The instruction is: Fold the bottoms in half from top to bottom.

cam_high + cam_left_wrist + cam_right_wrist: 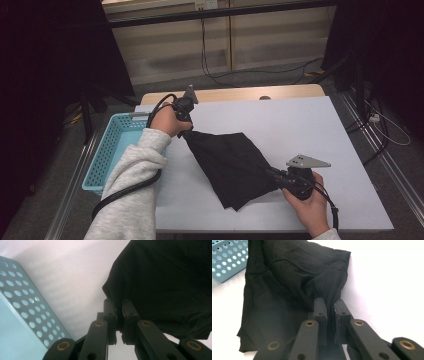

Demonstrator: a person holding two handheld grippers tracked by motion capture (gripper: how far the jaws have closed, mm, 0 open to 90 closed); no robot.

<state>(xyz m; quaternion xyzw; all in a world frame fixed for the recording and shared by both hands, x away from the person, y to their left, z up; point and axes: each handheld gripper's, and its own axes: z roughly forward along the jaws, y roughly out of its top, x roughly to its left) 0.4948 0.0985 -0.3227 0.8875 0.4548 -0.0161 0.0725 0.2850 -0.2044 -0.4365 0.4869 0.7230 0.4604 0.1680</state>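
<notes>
Black cloth lies on the white table, stretched between your two grippers. Your left gripper pinches its corner at about 11 o'clock, jaws nearly closed on the fabric (lifted a little off the surface), just beside the blue perforated basket. Your right gripper clamps the opposite edge at 4 o'clock, jaws likewise tight on cloth

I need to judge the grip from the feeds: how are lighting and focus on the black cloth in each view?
High view: room dark, table evenly lit, black cloth a near-flat dark shape. Left gripper view: soft overall, cloth underexposed, blue basket blurred, left gripper pinching the cloth edge. Right gripper view: cloth's seams and folds readable, white table glaring, right gripper clamped on fabric.
</notes>
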